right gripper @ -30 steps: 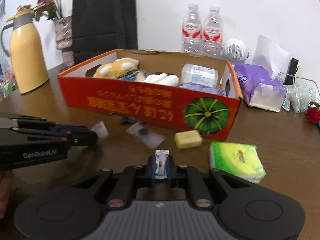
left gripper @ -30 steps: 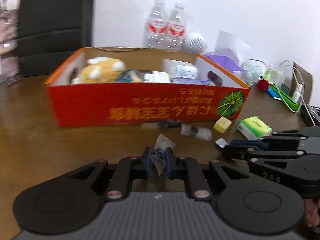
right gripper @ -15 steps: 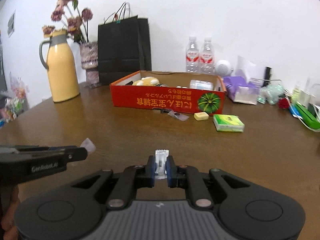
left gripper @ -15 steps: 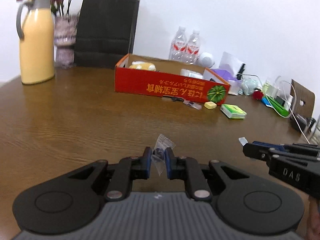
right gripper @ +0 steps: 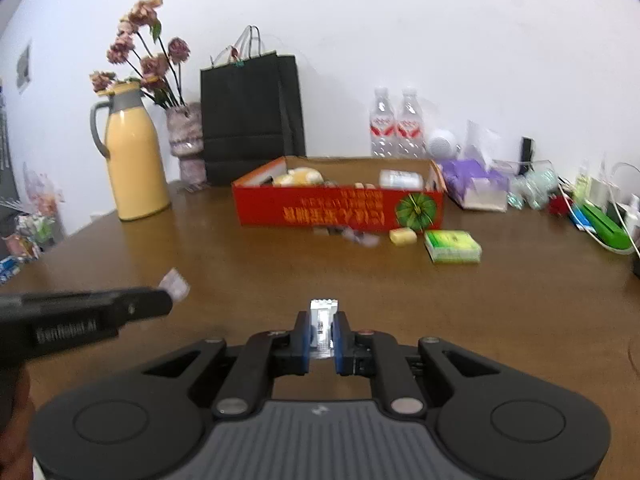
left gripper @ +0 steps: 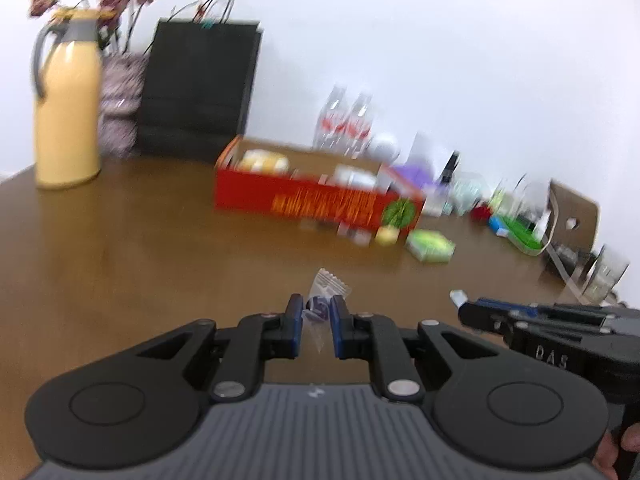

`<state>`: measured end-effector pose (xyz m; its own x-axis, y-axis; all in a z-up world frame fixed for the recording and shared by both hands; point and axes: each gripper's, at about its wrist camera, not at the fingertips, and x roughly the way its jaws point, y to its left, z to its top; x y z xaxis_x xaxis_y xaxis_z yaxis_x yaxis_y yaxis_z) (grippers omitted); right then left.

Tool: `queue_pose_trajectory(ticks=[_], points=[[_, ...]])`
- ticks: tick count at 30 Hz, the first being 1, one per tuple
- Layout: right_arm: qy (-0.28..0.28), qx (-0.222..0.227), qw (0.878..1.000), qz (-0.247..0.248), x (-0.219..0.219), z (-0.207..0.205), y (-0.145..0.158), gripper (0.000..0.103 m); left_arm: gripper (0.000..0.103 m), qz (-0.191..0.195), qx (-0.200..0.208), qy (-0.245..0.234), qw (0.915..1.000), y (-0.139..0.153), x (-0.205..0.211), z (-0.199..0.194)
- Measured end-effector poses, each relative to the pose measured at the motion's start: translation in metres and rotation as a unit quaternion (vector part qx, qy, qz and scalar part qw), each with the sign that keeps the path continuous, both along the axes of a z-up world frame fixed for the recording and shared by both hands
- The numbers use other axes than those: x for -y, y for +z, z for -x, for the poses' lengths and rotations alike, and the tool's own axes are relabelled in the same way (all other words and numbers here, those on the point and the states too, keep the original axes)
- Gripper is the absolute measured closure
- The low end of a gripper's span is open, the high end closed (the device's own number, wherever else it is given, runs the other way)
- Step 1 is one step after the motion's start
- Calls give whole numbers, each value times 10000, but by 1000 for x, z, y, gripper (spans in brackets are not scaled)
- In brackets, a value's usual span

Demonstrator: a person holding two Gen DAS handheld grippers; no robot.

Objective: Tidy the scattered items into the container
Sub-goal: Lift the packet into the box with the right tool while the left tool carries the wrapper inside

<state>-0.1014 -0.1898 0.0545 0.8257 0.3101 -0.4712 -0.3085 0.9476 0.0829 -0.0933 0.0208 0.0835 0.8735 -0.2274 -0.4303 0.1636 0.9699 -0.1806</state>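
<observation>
My left gripper [left gripper: 315, 312] is shut on a clear crinkled packet [left gripper: 325, 289] with something dark purple inside. My right gripper [right gripper: 322, 326] is shut on a small silver-white sachet [right gripper: 322, 317]. Both are held above the brown table, far back from the red cardboard box [right gripper: 338, 203], which holds a yellow plush toy, a white bottle and other items. Along the box's front lie small wrappers [right gripper: 358, 237], a yellow block [right gripper: 402, 236] and a green tissue pack [right gripper: 453, 245]. The right gripper [left gripper: 464, 307] shows at the right of the left wrist view, and the left gripper [right gripper: 170, 294] at the left of the right wrist view.
A yellow thermos jug [right gripper: 134, 160], a vase of dried flowers [right gripper: 185, 136] and a black paper bag [right gripper: 250, 108] stand at the back left. Two water bottles [right gripper: 396, 124], a purple tissue pack [right gripper: 474, 178], cables and green items [right gripper: 604, 224] crowd the back right.
Both grippers have pulled far back from the box and risen a little, each keeping its packet. The box now looks small and distant; the jug, flowers and bag have come into view.
</observation>
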Motion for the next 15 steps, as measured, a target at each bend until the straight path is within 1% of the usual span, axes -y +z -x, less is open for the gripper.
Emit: queue_pose_trajectory(ticks=[3,5,6,8,9,11,13,14,15], points=[[-17,435,9990,88,4,-21,36,93,88,-146,496,-148,9986,41,-16,-44],[38,738,9972,138,7,-48,70,93,88,-207,538,-296,9979,71,-22,-84],[73,801,9966,161,8,-63,84,93,88,-174,451,-352,9982,86,-25,-109],[114,727,9971,205,10,-110,115,93,88,-76,30,-557,9984,110,-26,-161],[147,547,9983,159,11,-139,128,93,88,2,-262,-600,9979,117,-26,-189],[239,-14,9997,77,13,-206,144,93,88,91,-929,-551,9941,118,-24,-250],[257,-701,9970,213,8,-275,144,92,88,-131,-1590,-469,9861,101,-17,-309],[174,-1020,9943,261,6,-306,138,92,88,-225,-1909,-456,9803,87,-13,-333],[81,-1384,9897,360,3,-339,127,92,88,-264,-2283,-414,9723,68,-10,-358]])
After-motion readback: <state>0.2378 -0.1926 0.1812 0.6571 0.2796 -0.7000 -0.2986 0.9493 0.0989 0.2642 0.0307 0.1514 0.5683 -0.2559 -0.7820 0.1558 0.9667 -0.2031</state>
